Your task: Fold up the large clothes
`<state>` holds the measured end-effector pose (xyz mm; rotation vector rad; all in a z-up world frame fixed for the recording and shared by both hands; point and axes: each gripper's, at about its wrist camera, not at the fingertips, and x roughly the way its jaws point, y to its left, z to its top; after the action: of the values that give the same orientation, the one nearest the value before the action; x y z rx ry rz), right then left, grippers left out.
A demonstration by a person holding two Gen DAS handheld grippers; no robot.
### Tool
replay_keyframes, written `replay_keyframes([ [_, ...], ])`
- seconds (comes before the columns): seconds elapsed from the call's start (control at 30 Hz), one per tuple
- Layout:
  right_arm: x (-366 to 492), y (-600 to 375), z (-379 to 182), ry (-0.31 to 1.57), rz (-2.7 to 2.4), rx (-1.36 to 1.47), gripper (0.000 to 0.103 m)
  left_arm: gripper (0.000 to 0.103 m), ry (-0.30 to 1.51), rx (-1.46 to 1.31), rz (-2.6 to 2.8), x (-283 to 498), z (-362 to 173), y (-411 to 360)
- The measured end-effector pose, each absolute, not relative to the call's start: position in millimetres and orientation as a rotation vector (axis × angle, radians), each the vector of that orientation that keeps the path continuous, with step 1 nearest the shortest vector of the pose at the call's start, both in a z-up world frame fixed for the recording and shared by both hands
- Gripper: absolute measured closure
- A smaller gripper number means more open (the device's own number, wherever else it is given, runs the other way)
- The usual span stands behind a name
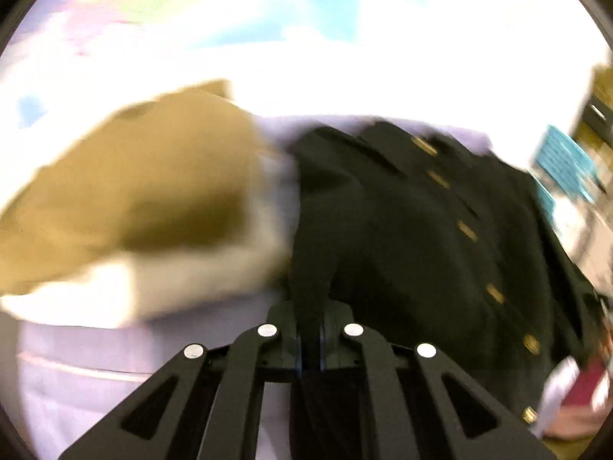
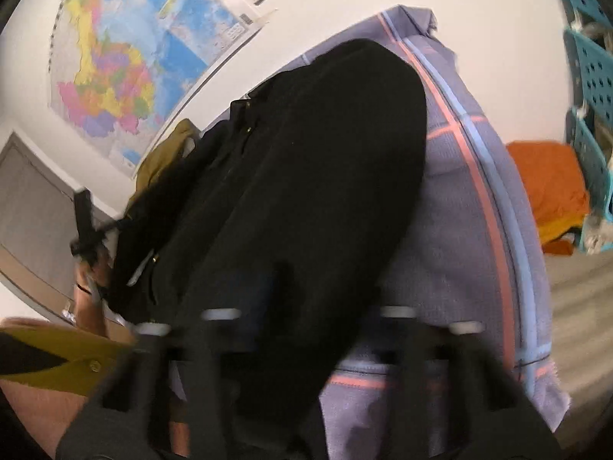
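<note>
Left gripper (image 1: 310, 329): jaws closed, pinching a fold of black coat (image 1: 402, 237). Right gripper (image 2: 306, 318): blurred, jaws closed, clamped on same coat's dark cloth. Coat: heavy, matte, row of brass buttons (image 1: 466, 230), draped over lilac checked bedsheet (image 2: 459, 230). Beside it: mustard garment (image 1: 126, 191), soft, crumpled.
</note>
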<state>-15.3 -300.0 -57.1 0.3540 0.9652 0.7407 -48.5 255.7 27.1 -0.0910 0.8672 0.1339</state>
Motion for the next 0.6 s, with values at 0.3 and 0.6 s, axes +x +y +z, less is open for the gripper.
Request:
replay_keyframes([
  [0.3, 14.7, -337.3, -9.1, 0.845, 0.414, 0.225, 0.097, 0.049, 0.857, 0.208, 0.575, -65.1, 17.1, 262.4],
  [0.6, -29.7, -341.4, -4.3, 0.717, 0.328, 0.251, 0.036, 0.026, 0.742, 0.005, -0.141, -123.7, 17.2, 187.5],
])
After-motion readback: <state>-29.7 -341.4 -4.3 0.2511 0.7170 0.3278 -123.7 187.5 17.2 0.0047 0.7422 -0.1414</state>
